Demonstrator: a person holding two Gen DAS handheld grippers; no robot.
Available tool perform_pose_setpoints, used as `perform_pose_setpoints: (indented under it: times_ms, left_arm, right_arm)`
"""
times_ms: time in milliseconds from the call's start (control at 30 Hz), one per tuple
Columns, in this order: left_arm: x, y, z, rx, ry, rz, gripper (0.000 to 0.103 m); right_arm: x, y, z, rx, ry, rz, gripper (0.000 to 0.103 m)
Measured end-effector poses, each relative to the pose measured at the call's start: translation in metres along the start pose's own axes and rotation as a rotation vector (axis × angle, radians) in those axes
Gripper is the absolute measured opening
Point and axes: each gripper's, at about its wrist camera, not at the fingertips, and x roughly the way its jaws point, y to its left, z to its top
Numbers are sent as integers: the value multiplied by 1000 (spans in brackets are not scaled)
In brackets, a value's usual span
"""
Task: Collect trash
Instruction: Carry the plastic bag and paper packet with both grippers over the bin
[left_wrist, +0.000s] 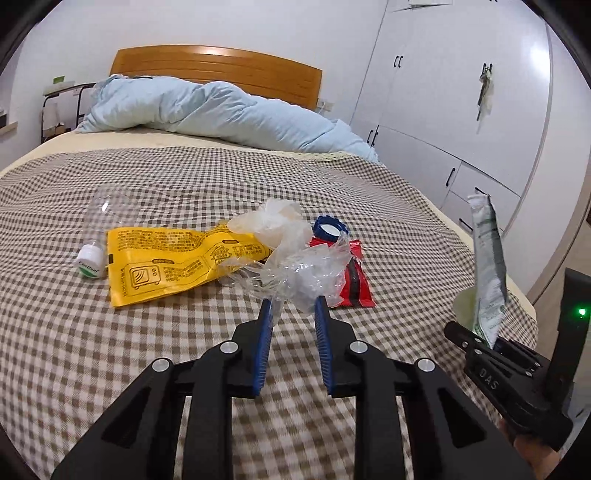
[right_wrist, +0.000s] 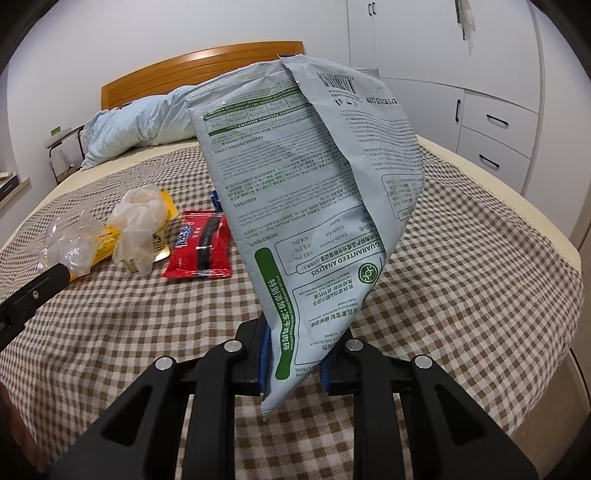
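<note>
Left wrist view, left to right: bottle (left_wrist: 94, 236) at 9 o'clock, yellow pouch (left_wrist: 177, 262), glove (left_wrist: 273, 221), blue cap (left_wrist: 330, 228), red packet (left_wrist: 356, 280), all on checked bed (left_wrist: 147, 369). Left gripper (left_wrist: 293, 306) pinched on clear wrap (left_wrist: 295, 273): crinkled, featherlight, slippery; best taken at a bunched fold. At 3 o'clock, right gripper (right_wrist: 295, 354) clamped on grey bag (right_wrist: 314, 184), limp, held upright by its corner.

Black grippers (left_wrist: 293, 301), blue ribbed jaws, silver screws.
</note>
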Motion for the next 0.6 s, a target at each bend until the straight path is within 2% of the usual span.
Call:
perform_pose_setpoints:
  times_ms: [333,533,600]
  left_arm:
    - [-37,-6,-13,72,-41,-15,20]
    - [-62,4,-25,54,-56,-40,20]
    - [-69,7,-31,51,-57,-36,20]
  right_arm:
    - [-19,30,-9,-113,-39,21,20]
    - [-37,40,-15,-164,-65,44,20]
    - [-46,40,-18,-159,-81,27,20]
